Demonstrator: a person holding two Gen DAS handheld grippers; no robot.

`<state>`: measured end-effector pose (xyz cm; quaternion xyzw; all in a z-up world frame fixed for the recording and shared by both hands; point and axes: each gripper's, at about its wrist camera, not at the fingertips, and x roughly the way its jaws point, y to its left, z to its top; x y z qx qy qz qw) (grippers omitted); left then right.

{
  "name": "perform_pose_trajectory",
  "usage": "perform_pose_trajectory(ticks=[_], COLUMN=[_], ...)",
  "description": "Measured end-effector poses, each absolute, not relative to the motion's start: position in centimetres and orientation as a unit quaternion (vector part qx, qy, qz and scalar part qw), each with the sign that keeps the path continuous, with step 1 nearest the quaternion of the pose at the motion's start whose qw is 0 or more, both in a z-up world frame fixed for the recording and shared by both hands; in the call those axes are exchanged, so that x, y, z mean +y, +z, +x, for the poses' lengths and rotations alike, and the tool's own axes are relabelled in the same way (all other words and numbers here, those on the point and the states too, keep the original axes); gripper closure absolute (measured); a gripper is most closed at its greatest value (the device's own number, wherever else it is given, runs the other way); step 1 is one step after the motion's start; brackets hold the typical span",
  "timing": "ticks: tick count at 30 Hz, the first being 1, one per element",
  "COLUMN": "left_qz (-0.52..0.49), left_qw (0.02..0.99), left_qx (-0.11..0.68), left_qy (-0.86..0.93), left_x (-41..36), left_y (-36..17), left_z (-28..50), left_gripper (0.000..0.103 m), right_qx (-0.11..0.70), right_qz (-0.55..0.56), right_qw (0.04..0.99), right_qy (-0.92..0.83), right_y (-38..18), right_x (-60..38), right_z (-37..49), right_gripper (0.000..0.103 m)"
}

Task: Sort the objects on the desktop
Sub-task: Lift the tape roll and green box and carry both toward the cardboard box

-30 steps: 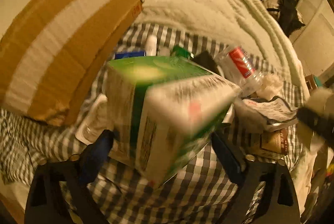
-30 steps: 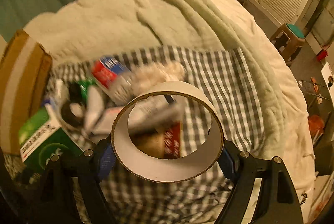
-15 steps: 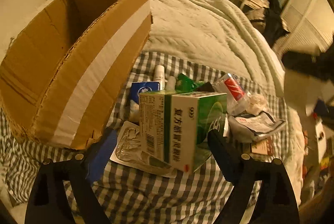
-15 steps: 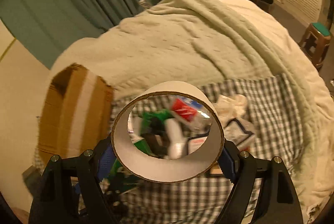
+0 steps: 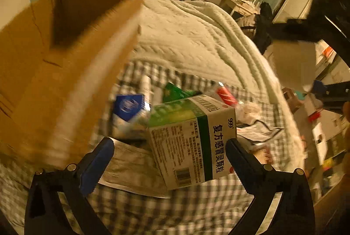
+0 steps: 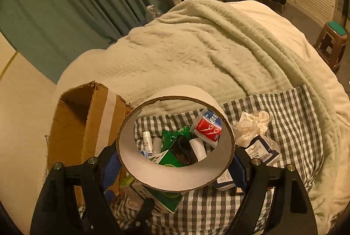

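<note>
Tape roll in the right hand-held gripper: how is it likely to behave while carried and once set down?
The tape roll is a wide hollow ring, so probably light. Its cardboard-like wall keeps its round shape between the right hand-held gripper fingers, suggesting stiffness. Set on its curved side it could roll across the checked cloth.

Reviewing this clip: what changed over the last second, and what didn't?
The left tool has just opened its jaws; the green medicine box now touches only the right-hand pad, its hold unclear. It turned from tilted edge-on to label-facing. Both views lifted, showing more of the room. The right tool stays clamped on the tape roll. The cardboard box and the clutter on the checked cloth stayed put.
</note>
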<state>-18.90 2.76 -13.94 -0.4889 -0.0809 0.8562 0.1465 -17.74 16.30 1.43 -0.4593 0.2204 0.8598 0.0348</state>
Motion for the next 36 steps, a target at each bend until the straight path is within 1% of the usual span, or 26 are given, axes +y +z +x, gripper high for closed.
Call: perform_pose_trajectory(ticks=[4, 10, 14, 17, 24, 31, 33, 36], left_qz=[-0.499, -0.498, -0.512, -0.506, -0.524, -0.548, -0.548, -0.54], left_qw=[0.154, 0.144, 0.148, 0.133, 0.104, 0.07, 0.06, 0.053], left_qx=[-0.089, -0.047, -0.039, -0.032, -0.086, -0.162, -0.173, -0.169], left_qy=[0.848, 0.854, 0.845, 0.852, 0.841, 0.818, 0.816, 0.823], left_x=[4.5, 7.6, 9.0, 9.3, 8.7, 4.4, 3.4, 2.8], left_y=[-14.8, -14.9, -15.6, -15.7, -15.6, -15.4, -15.1, -14.6], left_z=[-18.3, -17.6, -18.3, -18.4, -18.9, -17.3, -16.8, -16.3], left_gripper=[0.0, 0.0, 0.0, 0.0, 0.0, 0.0, 0.0, 0.0], right_qx=[0.204, 0.177, 0.178, 0.183, 0.195, 0.199, 0.196, 0.181], right_qz=[-0.46, -0.465, -0.466, -0.467, -0.457, -0.46, -0.463, -0.47], right_qw=[0.036, 0.044, 0.056, 0.065, 0.081, 0.073, 0.064, 0.05], right_qy=[0.863, 0.867, 0.865, 0.863, 0.864, 0.862, 0.862, 0.863], right_y=[1.4, 1.2, 0.8, 0.7, 1.1, 0.9, 0.8, 0.6], right_x=[15.5, 15.7, 17.2, 18.5, 21.0, 20.9, 20.1, 18.5], right_z=[-17.9, -17.4, -16.7, -16.1, -15.0, -15.2, -15.6, -16.1], right_gripper=[0.021, 0.021, 0.021, 0.021, 0.021, 0.021, 0.021, 0.021])
